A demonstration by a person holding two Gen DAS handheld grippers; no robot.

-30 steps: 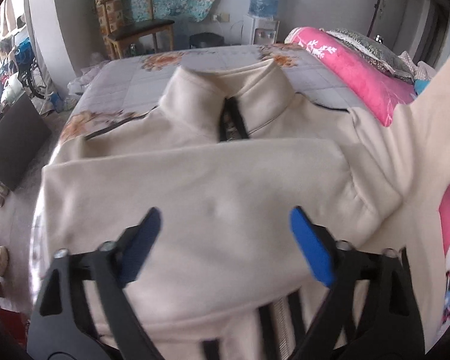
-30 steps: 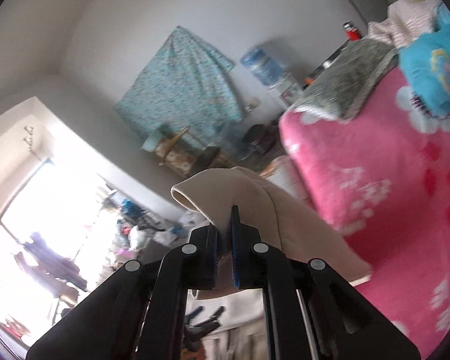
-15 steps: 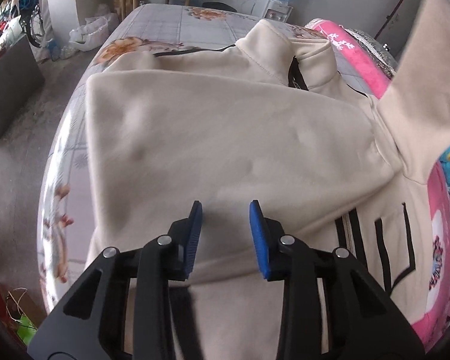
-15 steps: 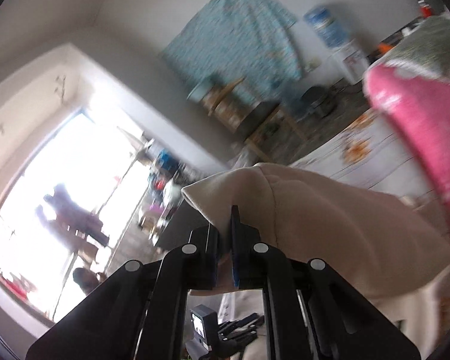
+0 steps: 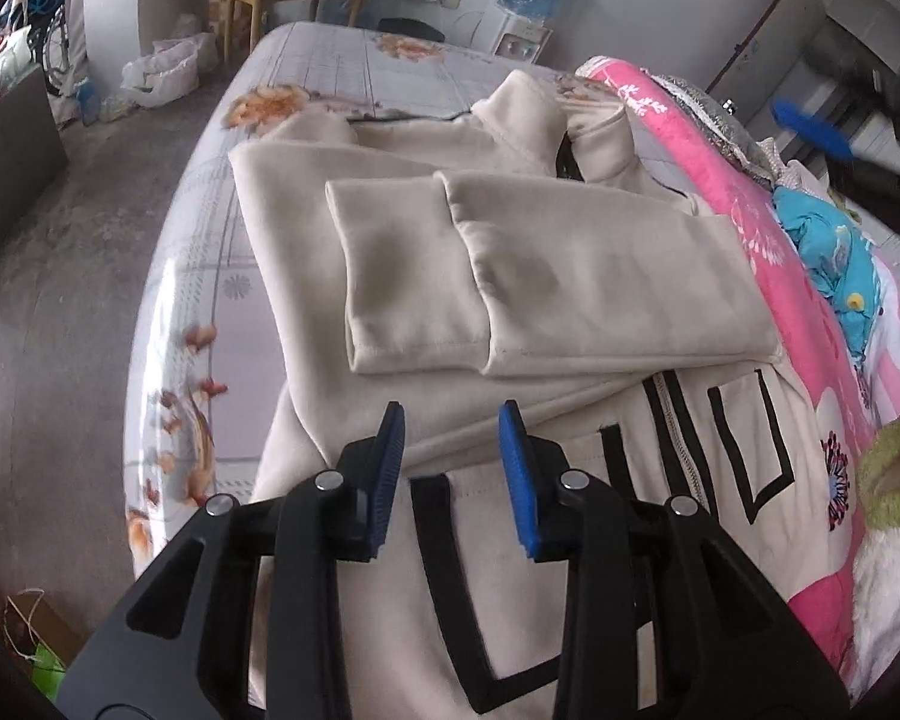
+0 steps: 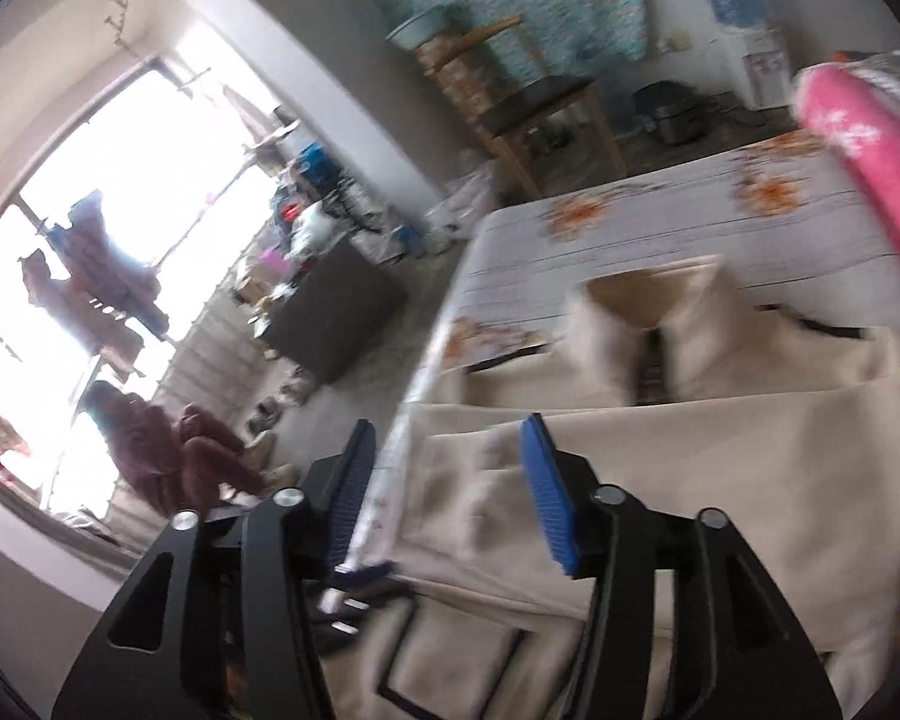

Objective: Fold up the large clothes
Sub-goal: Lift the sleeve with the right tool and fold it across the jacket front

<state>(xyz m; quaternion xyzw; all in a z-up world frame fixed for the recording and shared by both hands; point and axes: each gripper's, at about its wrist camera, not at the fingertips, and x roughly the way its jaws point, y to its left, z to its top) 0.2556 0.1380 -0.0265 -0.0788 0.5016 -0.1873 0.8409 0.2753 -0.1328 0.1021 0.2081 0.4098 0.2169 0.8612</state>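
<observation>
We hold the left gripper (image 5: 452,445) low over the hem of the cream zip jacket (image 5: 576,468), its blue pads (image 5: 390,456) set narrow, parted on nothing, the cloth lying beneath them. Our right gripper (image 6: 444,498) is opening, with no fabric between its pads. Just beyond, 2 sleeves (image 5: 510,276) lie crossed flat on the jacket's chest, cuffs side by side. Farther off, the collar (image 5: 546,120) points toward the foot of the floral bed sheet (image 5: 330,66); a pink quilt (image 5: 714,138) runs alongside.

1 second ago the right gripper was clamped on a raised sleeve and the left stood wide. That sleeve is now laid down and released, so we judge both sleeve folds done and the body fold next.
</observation>
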